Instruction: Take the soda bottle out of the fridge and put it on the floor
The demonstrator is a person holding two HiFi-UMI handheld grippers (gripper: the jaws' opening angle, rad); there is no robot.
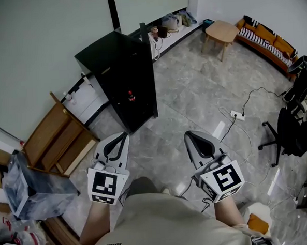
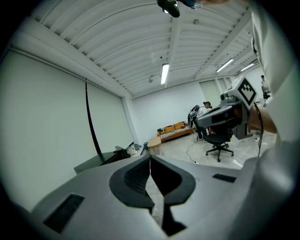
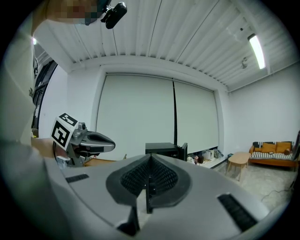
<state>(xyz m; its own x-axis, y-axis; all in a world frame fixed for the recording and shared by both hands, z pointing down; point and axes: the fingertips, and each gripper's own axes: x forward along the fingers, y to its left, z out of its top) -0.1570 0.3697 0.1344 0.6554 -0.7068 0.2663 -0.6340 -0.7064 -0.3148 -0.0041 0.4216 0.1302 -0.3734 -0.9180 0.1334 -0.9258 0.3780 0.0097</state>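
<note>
Head view looked steeply down on a grey tiled floor [image 1: 188,99]. At the far left a brown wooden shelf unit [image 1: 56,141] sat against the wall. Next to it stood the tall black fridge [image 1: 122,69]. A small red-topped shape in its dark front appeared to be the soda bottle [image 1: 130,97], inside the fridge and well apart from both tools. Nearer the person, the left hand-held gripper [image 1: 124,134] pointed towards the fridge, its jaws pressed together with nothing between them. The right hand-held gripper [image 1: 188,135] was beside it, its jaws likewise closed on nothing. Further right were a round light wooden stool [image 1: 221,32] and a black office chair [image 1: 284,132].
</note>
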